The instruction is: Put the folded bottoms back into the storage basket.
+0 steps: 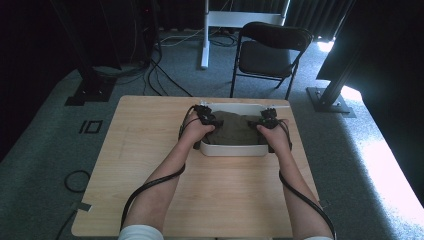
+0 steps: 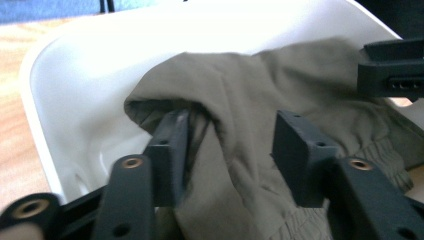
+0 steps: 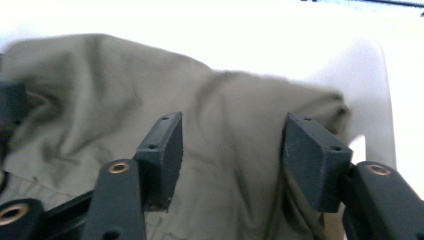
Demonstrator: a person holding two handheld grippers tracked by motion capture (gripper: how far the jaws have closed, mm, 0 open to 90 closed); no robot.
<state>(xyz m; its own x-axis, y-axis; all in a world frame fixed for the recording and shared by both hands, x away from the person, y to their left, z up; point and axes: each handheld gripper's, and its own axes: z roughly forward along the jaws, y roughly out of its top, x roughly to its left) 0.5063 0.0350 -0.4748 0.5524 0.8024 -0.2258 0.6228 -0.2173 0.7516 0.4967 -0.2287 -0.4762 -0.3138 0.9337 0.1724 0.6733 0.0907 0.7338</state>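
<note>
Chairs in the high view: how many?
1. A black folding chair stands on the carpet beyond the table's far edge, right of the white stand. The dark corners could hide more.

Tub [image 1: 235,150]: on the table [image 1: 150,200], toward its far edge, middle.
Cloth [image 1: 235,129]: inside the tub (bunched up).
Left gripper [image 1: 205,117]: over the cloth's left end.
Right gripper [image 1: 268,119]: over its right end.
Chair [image 1: 270,50]: on the floor behind the table.
</note>
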